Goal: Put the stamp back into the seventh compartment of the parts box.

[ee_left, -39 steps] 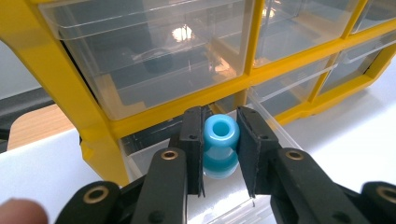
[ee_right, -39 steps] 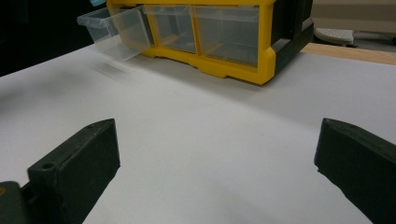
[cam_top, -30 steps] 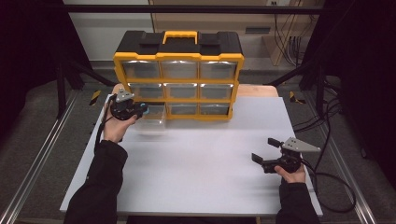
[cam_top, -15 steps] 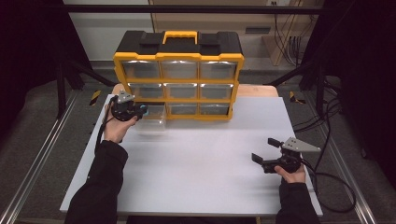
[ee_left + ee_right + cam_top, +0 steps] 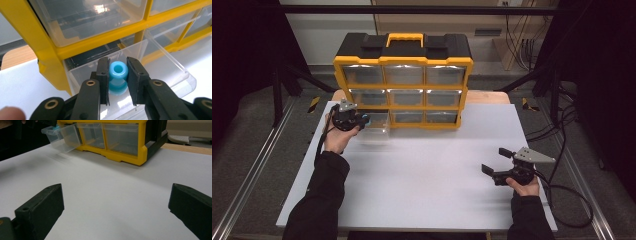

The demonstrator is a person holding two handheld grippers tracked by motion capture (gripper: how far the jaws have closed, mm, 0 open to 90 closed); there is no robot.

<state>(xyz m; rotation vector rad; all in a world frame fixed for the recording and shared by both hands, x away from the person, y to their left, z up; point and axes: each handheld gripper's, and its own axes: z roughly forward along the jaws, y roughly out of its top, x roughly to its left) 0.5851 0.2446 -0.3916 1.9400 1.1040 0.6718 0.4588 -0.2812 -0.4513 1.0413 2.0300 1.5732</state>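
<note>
Blue plastic spool-shaped bead [image 5: 118, 77], glossy, with a round hole through its top, sits clamped between the two black jaws of the left tool [image 5: 118, 82]; both pads press on its sides. It hangs over the clear plastic drawer [image 5: 130, 75] that stands pulled out from the bottom-left slot of the yellow and black small-parts cabinet [image 5: 404, 80]. Cabinet stands at the far edge of the white desk [image 5: 427, 185], toward its far left corner; the open drawer juts forward onto the desk surface. In the high view the left tool [image 5: 357, 120] is at the drawer's left end, held by the left hand [image 5: 339, 137].

Right tool [image 5: 497, 170] rests near the right edge of the desk, well apart from the cabinet, in the right hand [image 5: 522, 186]. Its jaws stand wide apart with nothing between them; bare desk surface shows past them in the right gripper view.

Step in hand, as judged: placing the bead into the open drawer. Bead appears above the drawer floor, within its walls; whether it already touches the floor I cannot tell.

Next move calls for: lower slightly if needed, spread the left jaws to drop the bead, withdraw clear of the drawer walls, then push the drawer shut. Drawer is light and clear, so it may skid or tip if nudged on the way out.
</note>
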